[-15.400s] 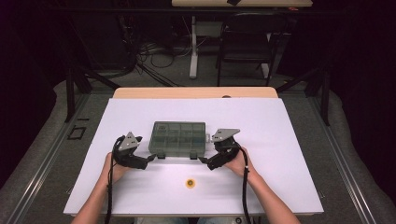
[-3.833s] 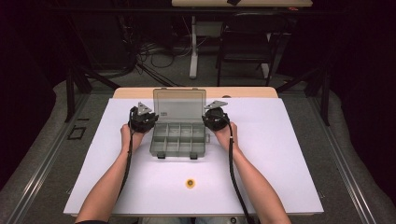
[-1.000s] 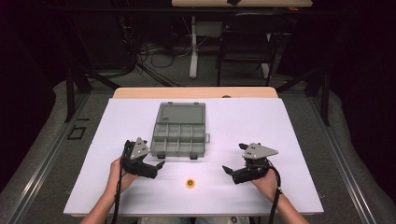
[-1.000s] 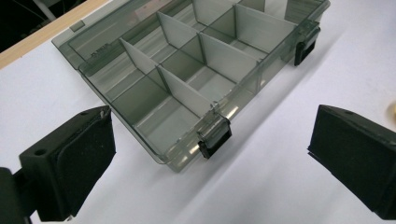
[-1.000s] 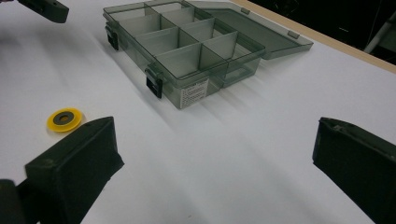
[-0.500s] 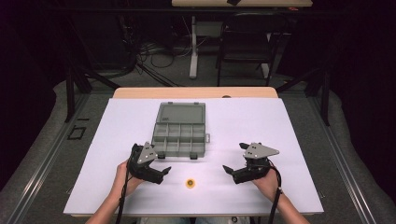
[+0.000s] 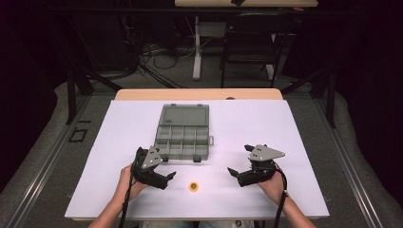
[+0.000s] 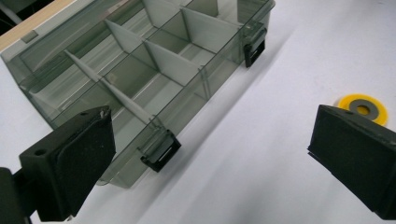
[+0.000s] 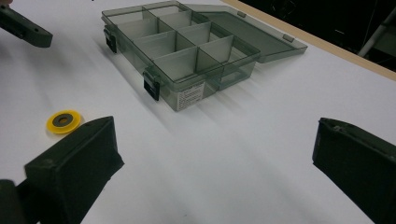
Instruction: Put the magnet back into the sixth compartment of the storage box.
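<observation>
A: Risk check. Left gripper (image 7: pixel 169 177) released, jaws wide, just beside yellow disc (image 7: pixel 193 186) on white table (image 7: pixel 294 142). Thin, flat disc: likely to skid or tip out under a pinch from above.

B: Noted. Right gripper (image 7: pixel 232 172) also released, holding nothing. Compartment box (image 7: pixel 183 141) open, lid flat behind. Small label (image 9: pixel 191 92) on box end: print too fine to read.

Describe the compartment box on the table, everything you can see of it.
The compartment box is smoke-grey, see-through plastic, seemingly rigid. It lies open and flat on the white table; its hinged lid is folded back flat on the far side. Thin dividers split the tray into compartments that look empty. Two dark latches hang on the near wall, and a small label sits on one end wall. Neither gripper touches it.
</observation>
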Demonstrator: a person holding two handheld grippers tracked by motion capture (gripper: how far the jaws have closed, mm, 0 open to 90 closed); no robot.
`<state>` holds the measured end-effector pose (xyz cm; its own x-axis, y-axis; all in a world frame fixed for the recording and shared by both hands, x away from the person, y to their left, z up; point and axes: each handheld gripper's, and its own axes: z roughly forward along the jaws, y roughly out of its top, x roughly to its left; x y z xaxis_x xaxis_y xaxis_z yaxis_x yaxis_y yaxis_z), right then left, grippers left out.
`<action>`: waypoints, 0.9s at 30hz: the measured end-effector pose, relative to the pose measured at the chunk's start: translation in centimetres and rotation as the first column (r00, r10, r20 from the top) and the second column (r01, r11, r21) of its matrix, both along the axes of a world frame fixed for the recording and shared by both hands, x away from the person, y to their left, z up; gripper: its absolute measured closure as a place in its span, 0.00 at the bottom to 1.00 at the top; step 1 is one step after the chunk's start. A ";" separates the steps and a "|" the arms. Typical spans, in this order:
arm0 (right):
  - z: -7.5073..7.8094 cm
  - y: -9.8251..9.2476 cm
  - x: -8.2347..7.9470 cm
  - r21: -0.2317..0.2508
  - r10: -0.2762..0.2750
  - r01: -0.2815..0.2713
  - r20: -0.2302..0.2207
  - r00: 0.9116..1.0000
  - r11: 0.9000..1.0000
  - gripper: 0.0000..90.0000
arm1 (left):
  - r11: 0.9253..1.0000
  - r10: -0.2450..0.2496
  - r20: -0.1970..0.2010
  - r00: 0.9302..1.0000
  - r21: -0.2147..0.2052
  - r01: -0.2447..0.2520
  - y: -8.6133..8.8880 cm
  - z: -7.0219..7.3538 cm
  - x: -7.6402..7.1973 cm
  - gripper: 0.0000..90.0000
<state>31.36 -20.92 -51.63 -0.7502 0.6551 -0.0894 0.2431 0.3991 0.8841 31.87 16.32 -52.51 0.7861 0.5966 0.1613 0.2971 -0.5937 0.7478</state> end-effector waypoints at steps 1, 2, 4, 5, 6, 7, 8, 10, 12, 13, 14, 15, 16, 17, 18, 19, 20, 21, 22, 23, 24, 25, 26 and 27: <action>0.0 0.0 0.0 -0.001 -0.001 0.001 -0.003 1.000 1.000 0.00 | 1.000 -0.004 -0.004 1.000 0.004 0.004 -0.1 0.0 -0.1 0.01; 0.0 -0.1 0.0 0.000 0.000 0.000 -0.003 1.000 1.000 0.00 | 1.000 -0.005 -0.006 1.000 0.006 0.005 -0.2 0.0 -0.1 0.01; 0.0 -0.1 -0.1 0.002 -0.001 0.001 0.003 1.000 1.000 0.00 | 1.000 -0.010 -0.006 1.000 0.013 0.010 -0.5 0.1 -0.3 0.01; 0.1 -0.1 -0.1 0.008 -0.002 0.002 0.012 1.000 1.000 0.00 | 1.000 -0.013 -0.006 1.000 0.015 0.013 -0.7 0.1 -0.4 0.01; 0.2 -0.1 -0.2 0.011 -0.001 0.001 0.014 1.000 1.000 0.00 | 1.000 -0.017 -0.007 1.000 0.013 0.017 -0.9 0.2 -0.5 0.01; 0.2 -0.2 -0.2 0.013 -0.004 0.003 0.018 1.000 1.000 0.00 | 1.000 -0.023 -0.010 1.000 0.016 0.023 -1.0 0.3 -0.6 0.01; 0.3 -0.2 -0.2 0.016 -0.004 0.004 0.020 1.000 1.000 0.00 | 0.999 -0.030 -0.008 1.000 0.015 0.030 -1.2 0.3 -0.7 0.01; 0.3 -0.3 -0.2 0.016 -0.005 0.004 0.019 1.000 1.000 0.00 | 0.999 -0.039 -0.015 0.999 0.014 0.039 -1.6 0.4 -0.9 0.01; 0.2 -0.3 -0.1 0.013 -0.003 0.003 0.012 1.000 1.000 0.00 | 0.999 -0.050 -0.019 0.999 0.018 0.050 -2.0 0.4 -1.1 0.01; 0.2 -0.3 -0.1 0.013 -0.003 0.003 0.010 1.000 1.000 0.00 | 0.998 -0.057 -0.022 0.998 0.021 0.057 -2.2 0.4 -1.2 0.01; 0.2 -0.3 -0.1 0.009 -0.003 0.003 0.007 1.000 1.000 0.00 | 0.998 -0.063 -0.028 0.998 0.023 0.064 -2.4 0.5 -1.2 0.01; 0.1 -0.3 0.0 0.011 -0.003 0.003 0.008 1.000 1.000 0.00 | 0.997 -0.070 -0.031 0.997 0.023 0.071 -2.6 0.4 -1.3 0.01; 0.1 -0.3 0.0 0.010 0.000 0.000 0.006 1.000 1.000 0.00 | 0.997 -0.074 -0.034 0.997 0.026 0.075 -2.7 0.4 -1.4 0.01; 0.1 -0.2 0.0 0.007 0.000 0.000 0.005 1.000 1.000 0.00 | 0.996 -0.081 -0.039 0.996 0.027 0.082 -2.9 0.4 -1.5 0.01; 0.1 -0.2 0.0 0.007 0.002 -0.002 0.006 1.000 1.000 0.00 | 0.996 -0.083 -0.043 0.996 0.022 0.084 -3.0 0.4 -1.6 0.01; 0.1 -0.2 -0.1 0.008 0.004 -0.004 0.003 1.000 1.000 0.00 | 0.996 -0.089 -0.045 0.995 0.023 0.090 -3.1 0.4 -1.7 0.01; 0.1 -0.1 -0.1 0.006 0.005 -0.005 0.002 1.000 1.000 0.00 | 0.995 -0.094 -0.047 0.994 0.026 0.095 -3.3 0.4 -1.7 0.01; 0.1 -0.1 -0.1 0.003 0.008 -0.008 0.002 1.000 1.000 0.00 | 0.994 -0.100 -0.052 0.994 0.030 0.101 -3.4 0.4 -1.8 0.01; 0.1 0.0 -0.1 0.003 0.010 -0.010 0.002 1.000 1.000 0.00 | 0.994 -0.104 -0.051 0.993 0.031 0.106 -3.5 0.4 -1.8 0.01; 0.1 0.0 -0.1 0.001 0.009 -0.009 0.002 1.000 1.000 0.00 | 0.994 -0.106 -0.056 0.993 0.030 0.107 -3.6 0.3 -1.8 0.01; 0.1 0.0 -0.1 0.000 0.010 -0.010 0.002 1.000 1.000 0.00 | 0.993 -0.108 -0.060 0.992 0.033 0.110 -3.7 0.3 -1.8 0.01; 0.1 0.0 -0.1 0.000 0.012 -0.012 0.002 1.000 1.000 0.00 | 0.993 -0.110 -0.065 0.992 0.034 0.113 -3.7 0.3 -1.9 0.01; 0.1 0.1 -0.1 0.001 0.011 -0.011 0.001 1.000 1.000 0.00 | 0.992 -0.114 -0.068 0.991 0.037 0.117 -3.8 0.3 -1.9 0.01; 0.0 0.1 -0.1 0.000 0.013 -0.013 -0.001 1.000 1.000 0.00 | 0.992 -0.118 -0.075 0.990 0.038 0.121 -3.9 0.2 -1.9 0.01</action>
<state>31.30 -20.82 -51.59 -0.7586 0.6455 -0.0883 0.2391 0.4018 0.8840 30.02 12.44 -52.31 0.8621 0.4913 0.1241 0.2746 -0.6587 0.7005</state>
